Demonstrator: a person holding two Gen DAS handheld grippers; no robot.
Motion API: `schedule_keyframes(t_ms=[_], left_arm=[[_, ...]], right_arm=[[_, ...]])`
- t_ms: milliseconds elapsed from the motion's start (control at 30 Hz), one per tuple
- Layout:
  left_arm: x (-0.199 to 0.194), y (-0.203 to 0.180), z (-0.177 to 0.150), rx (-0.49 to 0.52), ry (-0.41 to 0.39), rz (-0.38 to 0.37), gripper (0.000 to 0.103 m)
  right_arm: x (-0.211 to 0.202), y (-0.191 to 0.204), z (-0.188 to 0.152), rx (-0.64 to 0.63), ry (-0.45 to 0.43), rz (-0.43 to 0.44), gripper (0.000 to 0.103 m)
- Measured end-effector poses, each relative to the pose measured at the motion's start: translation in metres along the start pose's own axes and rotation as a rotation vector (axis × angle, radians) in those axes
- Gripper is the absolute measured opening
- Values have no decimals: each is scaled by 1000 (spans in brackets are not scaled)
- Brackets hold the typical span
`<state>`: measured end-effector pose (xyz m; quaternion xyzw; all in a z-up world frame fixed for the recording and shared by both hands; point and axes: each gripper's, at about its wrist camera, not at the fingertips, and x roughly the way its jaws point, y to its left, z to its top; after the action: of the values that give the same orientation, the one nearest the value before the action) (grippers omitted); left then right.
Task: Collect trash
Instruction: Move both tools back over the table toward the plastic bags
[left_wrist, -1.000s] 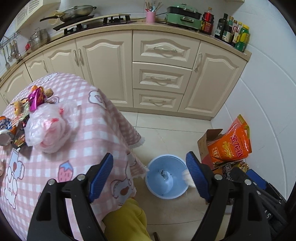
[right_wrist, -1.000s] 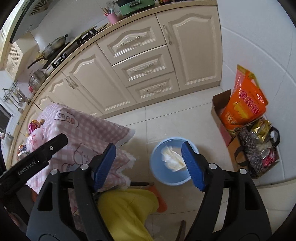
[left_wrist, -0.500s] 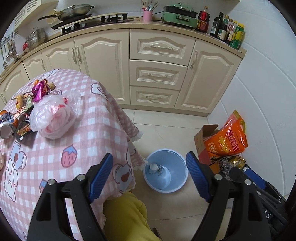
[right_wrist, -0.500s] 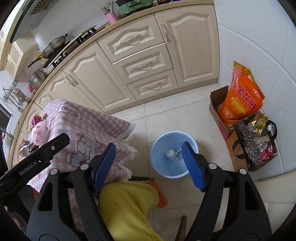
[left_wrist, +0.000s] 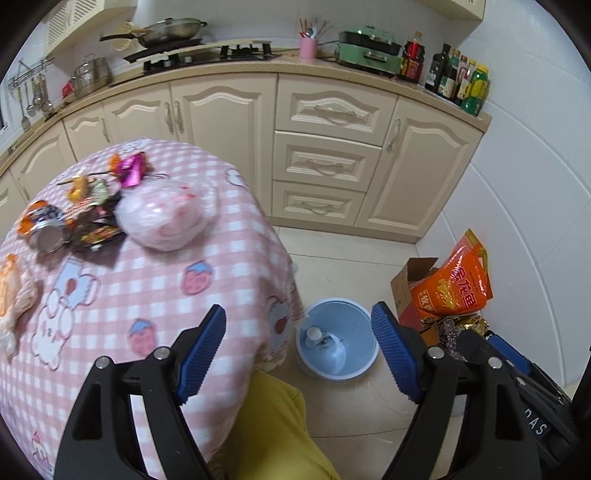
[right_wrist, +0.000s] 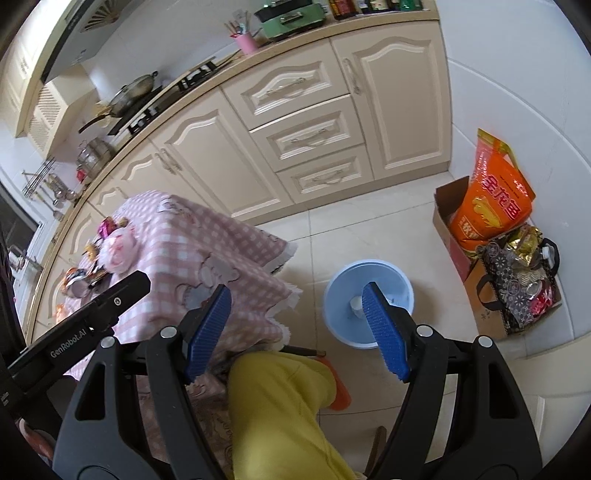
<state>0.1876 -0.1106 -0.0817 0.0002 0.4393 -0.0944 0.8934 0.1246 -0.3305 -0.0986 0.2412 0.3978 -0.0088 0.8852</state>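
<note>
A light blue trash bin (left_wrist: 338, 341) stands on the floor by the table, with a small bottle (left_wrist: 316, 336) inside; it also shows in the right wrist view (right_wrist: 369, 280). Trash lies on the pink checked tablecloth (left_wrist: 147, 288): a crumpled pink plastic bag (left_wrist: 164, 218), a crushed can (left_wrist: 42, 227), dark snack wrappers (left_wrist: 96, 229), a magenta foil wrapper (left_wrist: 131, 170). My left gripper (left_wrist: 299, 354) is open and empty, above the table's near edge. My right gripper (right_wrist: 295, 328) is open and empty, above the bin and table corner.
Cream kitchen cabinets (left_wrist: 325, 158) run along the back. A cardboard box with an orange bag (left_wrist: 450, 284) and a dark patterned bag (right_wrist: 517, 288) stand by the right wall. A yellow-clad leg (right_wrist: 280, 413) is below the grippers. Crumpled wrapping (left_wrist: 11, 291) lies at the table's left edge.
A white crumpled piece seen in the bin a second ago no longer shows; a small bottle is visible there. Both grippers have drifted back toward the table, staying open.
</note>
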Motion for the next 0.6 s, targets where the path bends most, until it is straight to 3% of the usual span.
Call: schedule_keyframes(t_ms=[300, 600], left_arm=[[-36, 47, -8, -65, -55, 59, 83], [-66, 118, -15, -190, -98, 171, 86]], right_arm=[[-4, 44, -8, -73, 3, 61, 74], [14, 111, -20, -185, 58, 155, 75]])
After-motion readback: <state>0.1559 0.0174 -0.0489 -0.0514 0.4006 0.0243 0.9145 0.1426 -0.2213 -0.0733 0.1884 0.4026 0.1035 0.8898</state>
